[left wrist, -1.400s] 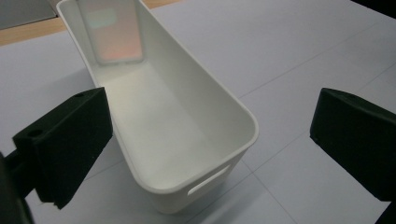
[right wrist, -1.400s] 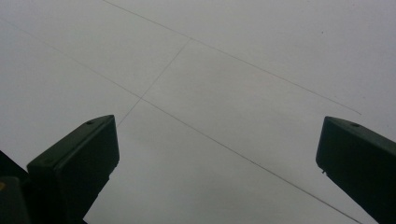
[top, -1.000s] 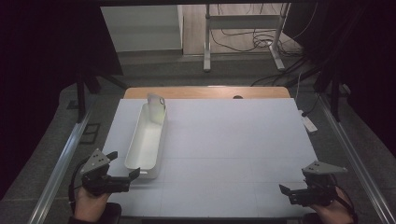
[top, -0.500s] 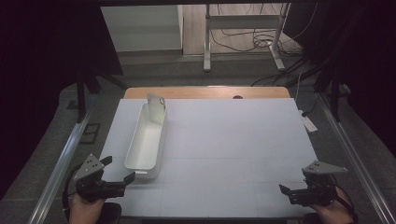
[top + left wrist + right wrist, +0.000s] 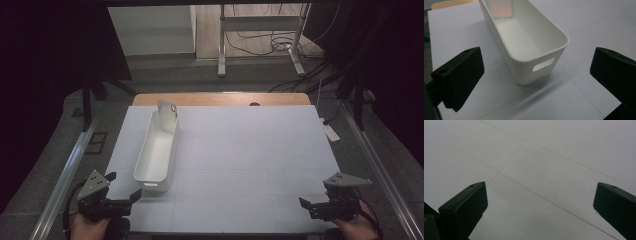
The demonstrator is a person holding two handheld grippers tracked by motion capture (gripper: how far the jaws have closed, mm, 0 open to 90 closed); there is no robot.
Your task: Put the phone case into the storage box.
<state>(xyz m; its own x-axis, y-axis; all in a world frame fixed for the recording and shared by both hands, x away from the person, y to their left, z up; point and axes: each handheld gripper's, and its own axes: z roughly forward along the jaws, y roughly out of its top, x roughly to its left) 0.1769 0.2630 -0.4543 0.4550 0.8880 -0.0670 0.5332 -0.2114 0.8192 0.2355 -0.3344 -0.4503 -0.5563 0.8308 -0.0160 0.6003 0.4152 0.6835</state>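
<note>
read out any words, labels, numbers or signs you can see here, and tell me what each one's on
None can be read.
White bin: plain walls, no print.
Flat card leaning at the bin's far end: a small dark mark near its top, too small to read.
White table sheet: only thin grid lines.
Small white item past the table's right edge: too small to tell.

White plastic bin (image 5: 156, 152); pale lavender-white table (image 5: 250, 150) ruled with thin grid lines, bare wood along its far edge; black fingers (image 5: 459, 75).
</note>
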